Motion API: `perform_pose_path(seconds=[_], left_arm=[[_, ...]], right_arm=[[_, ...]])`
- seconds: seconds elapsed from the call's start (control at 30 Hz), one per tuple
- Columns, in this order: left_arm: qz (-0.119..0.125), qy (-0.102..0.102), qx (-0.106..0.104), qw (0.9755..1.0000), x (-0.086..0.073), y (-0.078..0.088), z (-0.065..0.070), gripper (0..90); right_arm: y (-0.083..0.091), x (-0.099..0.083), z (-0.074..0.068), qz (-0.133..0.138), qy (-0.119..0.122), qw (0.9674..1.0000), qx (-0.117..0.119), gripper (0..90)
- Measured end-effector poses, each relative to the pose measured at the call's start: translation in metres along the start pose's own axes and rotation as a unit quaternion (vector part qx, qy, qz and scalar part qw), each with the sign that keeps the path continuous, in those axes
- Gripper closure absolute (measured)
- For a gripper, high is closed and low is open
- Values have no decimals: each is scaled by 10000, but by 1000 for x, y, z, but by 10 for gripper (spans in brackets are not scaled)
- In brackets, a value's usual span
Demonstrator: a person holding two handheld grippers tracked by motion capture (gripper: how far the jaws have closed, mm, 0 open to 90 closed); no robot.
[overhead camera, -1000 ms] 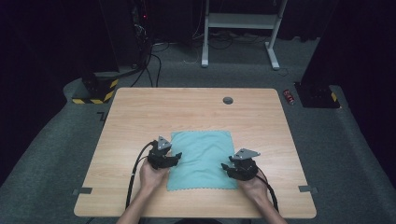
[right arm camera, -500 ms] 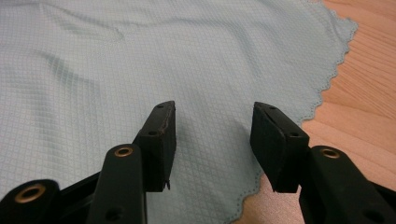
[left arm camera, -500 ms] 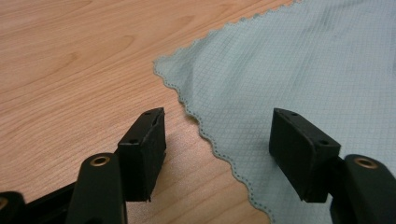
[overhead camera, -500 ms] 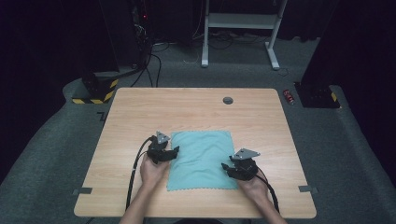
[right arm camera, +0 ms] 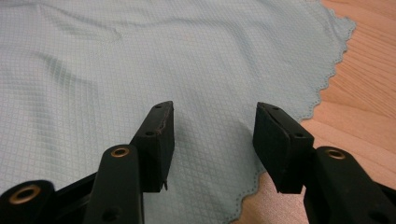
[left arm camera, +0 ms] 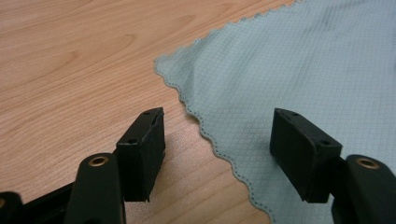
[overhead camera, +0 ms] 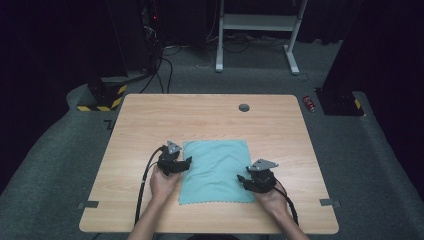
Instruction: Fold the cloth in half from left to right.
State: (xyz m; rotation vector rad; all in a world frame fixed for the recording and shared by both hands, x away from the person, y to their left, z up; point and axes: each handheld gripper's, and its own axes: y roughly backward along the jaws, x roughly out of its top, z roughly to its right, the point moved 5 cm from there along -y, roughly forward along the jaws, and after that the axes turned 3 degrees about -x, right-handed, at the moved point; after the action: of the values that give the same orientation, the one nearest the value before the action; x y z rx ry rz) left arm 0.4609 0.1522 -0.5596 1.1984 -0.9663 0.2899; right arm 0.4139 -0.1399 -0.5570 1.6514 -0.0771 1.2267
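**Two grippers at the side edges of a cloth**

High view: a teal cloth (overhead camera: 215, 171) lies flat on the near half of a wooden table (overhead camera: 150, 120), roughly square, its scalloped near edge close to the table's front; the left gripper (overhead camera: 186, 162) sits at the cloth's left edge, about midway along it, held by the left hand (overhead camera: 164, 182); the right gripper (overhead camera: 242, 179) sits at the cloth's right edge, nearer the front corner, held by the right hand (overhead camera: 272, 199); a cable (overhead camera: 142, 190) trails from the left gripper toward the table front; a small dark disc (overhead camera: 244, 107) lies near the table's far edge, well apart from the cloth.

Left gripper view: jaws spread wide, having just been opening; the scalloped cloth edge (left arm camera: 219, 149) runs between them, one jaw over bare wood, the other over fabric; neither pad presses on the cloth.

Right gripper view: jaws likewise spread, just opened further; both stand over the cloth (right arm camera: 140, 60) near its scalloped border, with wood (right arm camera: 364, 112) beside; the fabric lies released, faintly wrinkled.
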Motion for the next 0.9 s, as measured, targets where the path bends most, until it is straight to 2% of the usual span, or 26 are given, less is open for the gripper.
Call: perform_pose_path(seconds=[0.2, 0.27, 0.37, 0.43, 0.57, 0.73, 0.8, 0.9], left_arm=[[0, 7, 16, 10000, 1, 0, -1, 355], [-2, 17, 18, 10000, 1, 0, -1, 354], [22, 110, -3, 9999, 1, -1, 0, 356], [91, 160, -39, 9998, 3, -1, -1, 363], [217, 231, -90, 9995, 5, 3, -2, 363], [361, 224, -34, 9991, 9, 8, -7, 381], [473, 272, -84, 9985, 11, 11, -11, 388], [327, 242, -191, 9990, 16, 13, -13, 369]], right_arm=[[2, 1, -5, 90, 78, 9998, -150, 507], [3, 4, -10, 163, 79, 9998, -38, 517], [3, 12, -21, 189, 292, 9994, 50, 521], [-1, 15, -27, 241, 246, 9993, 162, 521], [-8, 18, -37, 135, 191, 9992, 331, 523], [-7, 23, -45, 188, 193, 9984, 490, 526], [-8, 24, -48, 176, 189, 9982, 545, 525], [-10, 27, -51, 145, 282, 9978, 576, 528]])
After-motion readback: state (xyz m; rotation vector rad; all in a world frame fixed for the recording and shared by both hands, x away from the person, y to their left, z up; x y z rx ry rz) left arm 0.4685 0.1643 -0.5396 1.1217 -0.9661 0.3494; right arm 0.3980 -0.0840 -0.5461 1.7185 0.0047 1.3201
